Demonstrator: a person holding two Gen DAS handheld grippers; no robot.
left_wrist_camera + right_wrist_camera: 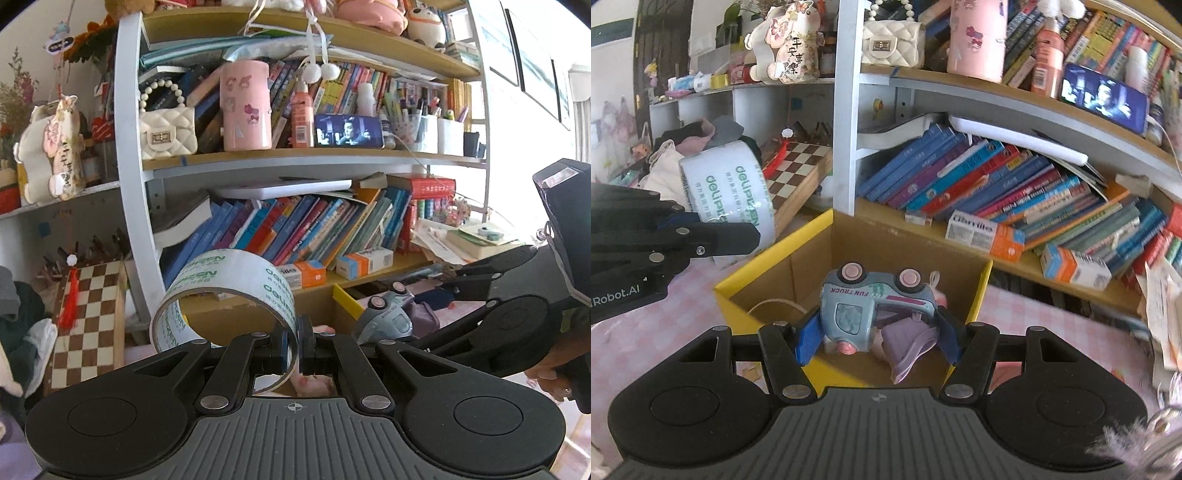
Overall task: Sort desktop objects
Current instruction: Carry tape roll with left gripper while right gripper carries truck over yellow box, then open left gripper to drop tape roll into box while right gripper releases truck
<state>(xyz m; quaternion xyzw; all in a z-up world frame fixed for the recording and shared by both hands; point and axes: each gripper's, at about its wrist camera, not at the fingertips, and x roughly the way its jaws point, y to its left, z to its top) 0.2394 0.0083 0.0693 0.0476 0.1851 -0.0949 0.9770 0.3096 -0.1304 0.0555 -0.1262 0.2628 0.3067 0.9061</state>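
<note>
Desktop clutter is what I'm sorting, and from left to right I have the packing-tape roll (225, 295) first: my left tongs (298, 343) are pinched shut on its thin wall, one pad inside the ring and one outside, and the roll hangs in the air above the pink checked desk (676, 314), to the left of the yellow-rimmed cardboard box (775, 254). Next over, my right tongs (875, 332) grip the pale blue toy truck (871, 299), which lies wheels-up between the blue pads, held over the open box with a lilac flap (908, 350) drooping beneath it. What worries me is the tape: the hold is on a narrow band of a wide roll, so I judge a quick swing could make it pivot or slip free and land outside the box. The truck's rounded body could also squirt out sideways if I ease the pads unevenly, and it could catch on the box rim. My two tools sit near each other, so bringing both to the box at once risks a knock.
</note>
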